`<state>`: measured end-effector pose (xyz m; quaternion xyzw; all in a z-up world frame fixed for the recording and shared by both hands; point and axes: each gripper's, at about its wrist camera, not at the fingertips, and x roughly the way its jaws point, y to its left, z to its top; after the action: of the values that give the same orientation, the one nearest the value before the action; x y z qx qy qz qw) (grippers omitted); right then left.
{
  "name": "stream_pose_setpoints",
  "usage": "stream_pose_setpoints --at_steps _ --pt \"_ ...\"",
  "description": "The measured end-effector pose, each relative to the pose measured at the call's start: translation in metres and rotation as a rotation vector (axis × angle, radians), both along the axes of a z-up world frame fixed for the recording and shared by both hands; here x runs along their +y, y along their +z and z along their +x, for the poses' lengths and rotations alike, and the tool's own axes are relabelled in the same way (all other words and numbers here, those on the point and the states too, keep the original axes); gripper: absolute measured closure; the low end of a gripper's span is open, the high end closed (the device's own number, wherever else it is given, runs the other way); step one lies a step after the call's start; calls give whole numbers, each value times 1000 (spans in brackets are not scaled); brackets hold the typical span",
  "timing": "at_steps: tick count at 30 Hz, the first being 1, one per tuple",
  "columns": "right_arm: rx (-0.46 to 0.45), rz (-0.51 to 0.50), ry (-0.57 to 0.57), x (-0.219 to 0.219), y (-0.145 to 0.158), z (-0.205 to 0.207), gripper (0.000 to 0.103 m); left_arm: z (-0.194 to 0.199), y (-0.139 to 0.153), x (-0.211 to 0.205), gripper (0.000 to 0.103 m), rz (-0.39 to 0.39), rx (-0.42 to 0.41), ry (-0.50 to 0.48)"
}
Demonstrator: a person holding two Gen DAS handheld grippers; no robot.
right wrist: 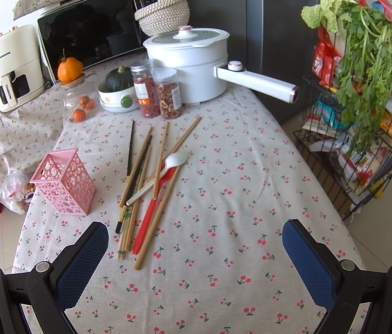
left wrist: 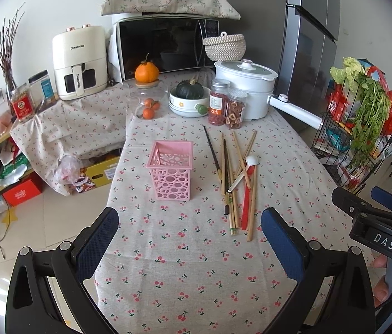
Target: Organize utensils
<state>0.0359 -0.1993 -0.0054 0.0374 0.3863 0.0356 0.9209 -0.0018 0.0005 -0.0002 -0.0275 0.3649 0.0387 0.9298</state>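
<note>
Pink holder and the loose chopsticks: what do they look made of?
Pink perforated square holder: looks like moulded plastic, matte, given the uniform colour and cut-out circle pattern. Tan chopsticks: probably bamboo or wood, pale natural and unvarnished-looking. Dark chopstick: lacquered wood or plastic; I cannot tell which.

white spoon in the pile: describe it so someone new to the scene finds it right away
Start at the pink perforated holder on the cherry-print tablecloth; to its right lies a heap of wooden chopsticks. The white spoon lies diagonally on top of that heap, bowl at the far right. It is the only white piece, and its bowl partly covers the red spoon beside it.
</note>
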Motion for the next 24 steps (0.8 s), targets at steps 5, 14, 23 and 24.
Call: stream_pose_setpoints --at_steps 5,14,23,24 --pt "0 1 0 0 -1 -1 0 0 0 0 0 0 0 0" --pt "0 0 0 0 -2 -1 0 -1 0 1 0 1 -2 0" --pt "0 0 0 0 -2 -1 0 -1 0 2 0 1 -3 2" --pt "0 0 0 0 -2 -1 0 -1 0 2 0 1 -3 2"
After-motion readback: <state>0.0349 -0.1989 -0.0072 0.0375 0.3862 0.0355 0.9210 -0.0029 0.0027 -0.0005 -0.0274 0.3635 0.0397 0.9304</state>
